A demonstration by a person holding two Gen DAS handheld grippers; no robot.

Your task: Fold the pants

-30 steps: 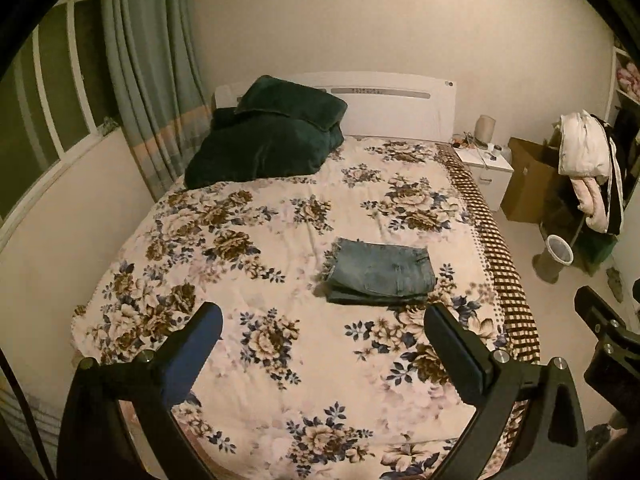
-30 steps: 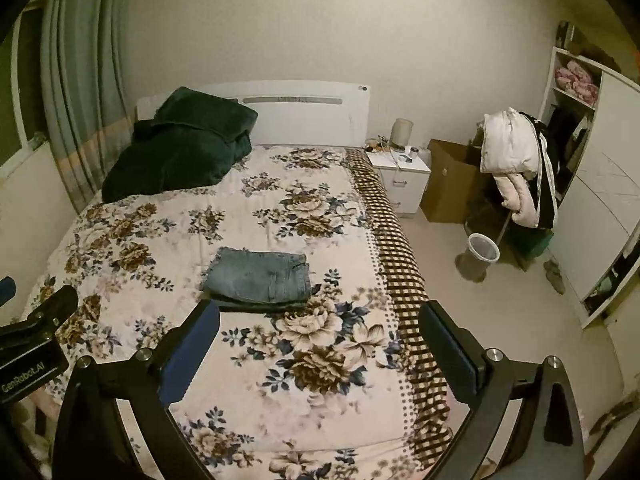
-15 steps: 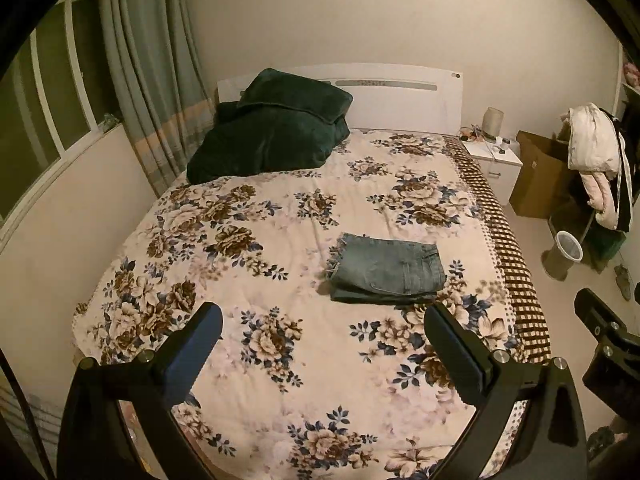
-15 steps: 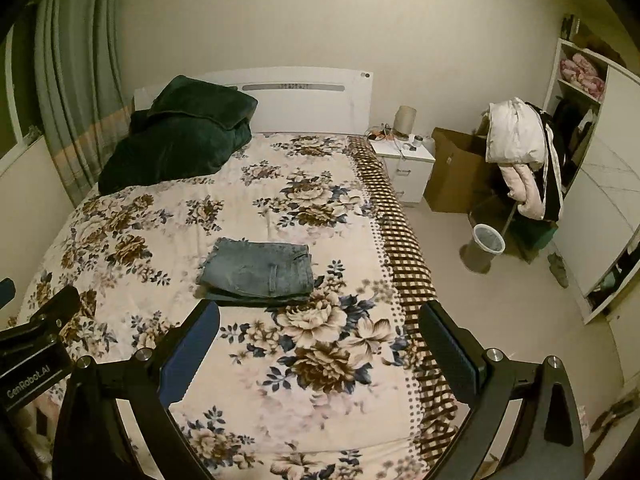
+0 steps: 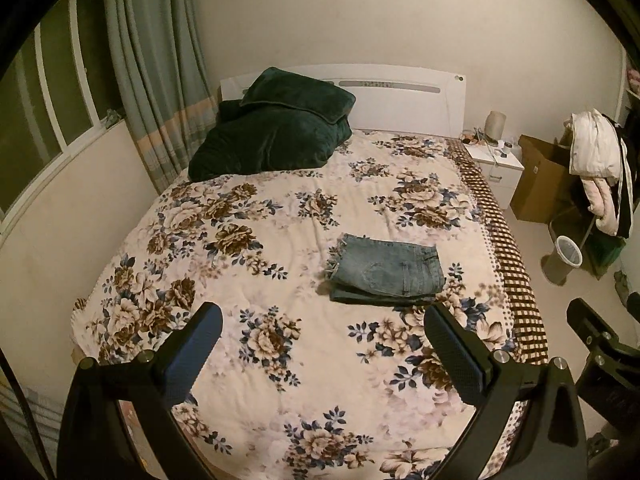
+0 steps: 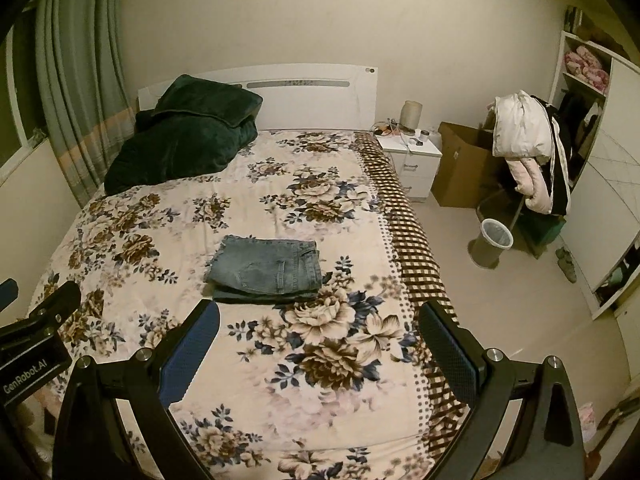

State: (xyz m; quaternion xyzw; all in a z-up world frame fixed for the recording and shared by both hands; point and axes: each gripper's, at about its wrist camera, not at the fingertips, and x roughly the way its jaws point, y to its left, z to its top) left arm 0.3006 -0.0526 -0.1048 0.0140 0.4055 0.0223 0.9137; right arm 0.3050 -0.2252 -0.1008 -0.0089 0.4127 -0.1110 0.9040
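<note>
A pair of blue jeans (image 5: 386,270) lies folded into a neat rectangle on the floral bedspread (image 5: 280,240), right of the bed's middle; it also shows in the right wrist view (image 6: 266,266). My left gripper (image 5: 322,330) is open and empty, held well above the near part of the bed, apart from the jeans. My right gripper (image 6: 318,328) is open and empty too, above the bed's near right side. Part of the right gripper (image 5: 600,344) shows at the left view's right edge.
A dark green blanket and pillow (image 5: 276,128) are piled at the headboard's left. A white nightstand (image 6: 410,156), cardboard box (image 6: 460,164), waste bin (image 6: 494,242) and clothes-laden chair (image 6: 528,152) stand right of the bed. Curtains (image 5: 156,80) and a window are on the left.
Both grippers have pulled back and risen a little, so the bed and folded jeans look slightly farther. Both stay open; the jeans have not moved.
</note>
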